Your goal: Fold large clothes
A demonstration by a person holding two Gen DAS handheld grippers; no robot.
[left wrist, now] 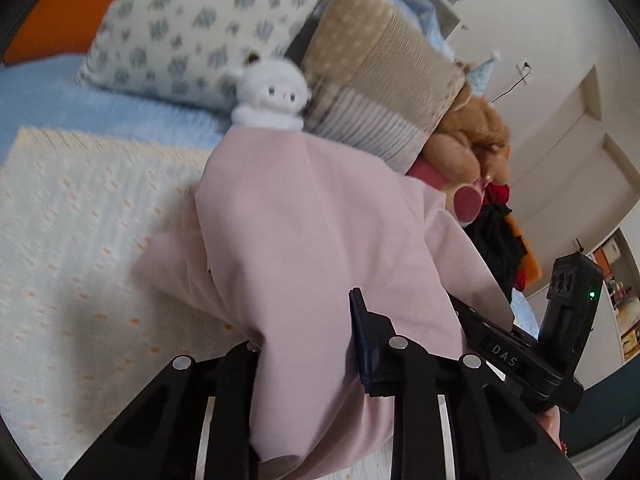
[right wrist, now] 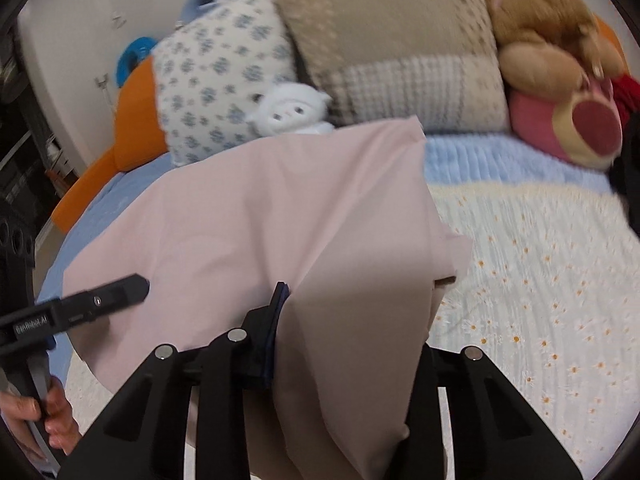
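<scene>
Pale pink cotton garment [left wrist: 304, 240] lifted before small white plush toy [left wrist: 270, 98]; left gripper [left wrist: 312, 364] and right gripper [right wrist: 344, 344] both clamp its cloth.

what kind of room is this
Most likely a bedroom: the pink garment is held over a bed with a daisy-print cover, pillows stand at its head, and plush toys such as a white one sit among them.

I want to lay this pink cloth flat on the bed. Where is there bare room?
The cream quilt is bare between the pink cloth and the bed's near edge. The blue sheet strip below the pillows is narrow. The head end is crowded with pillows and stuffed toys.
</scene>
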